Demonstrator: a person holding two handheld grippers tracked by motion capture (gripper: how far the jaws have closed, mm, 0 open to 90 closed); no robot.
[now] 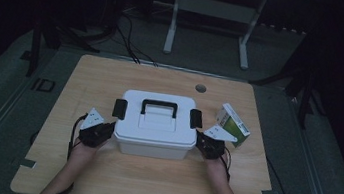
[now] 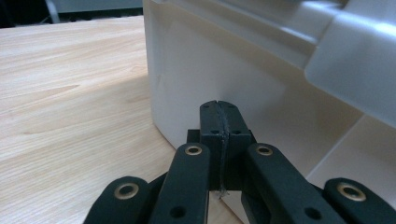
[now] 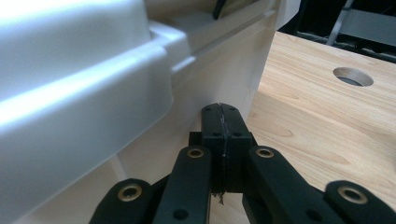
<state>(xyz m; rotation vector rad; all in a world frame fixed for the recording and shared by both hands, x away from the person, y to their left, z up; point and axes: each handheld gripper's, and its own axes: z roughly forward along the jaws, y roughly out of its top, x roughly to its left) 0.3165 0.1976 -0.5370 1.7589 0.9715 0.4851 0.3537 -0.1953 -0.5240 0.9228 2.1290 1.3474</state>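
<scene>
A white plastic storage box [image 1: 157,125] with a black carrying handle [image 1: 159,107] on its lid and black side latches [image 1: 119,108] stands in the middle of the light wooden table [image 1: 112,76]. The lid is on the box.

The left gripper [image 1: 106,131] is at the left side wall of the box, near the front corner. In the left gripper view its two black jaws are pressed together with nothing between them, and the tip [image 2: 219,108] points at the lower wall of the box [image 2: 224,70], very close to it; I cannot tell if it touches.

The right gripper [image 1: 201,140] is at the right side wall of the box, opposite the left one. Its jaws are also pressed together and empty, and the tip [image 3: 219,110] is just beside the box wall [image 3: 224,70], under the edge of the lid.

A small green and white cardboard carton [image 1: 232,124] lies on the table to the right of the box, just behind the right gripper. A round hole [image 1: 201,88] is in the table behind the box.
</scene>
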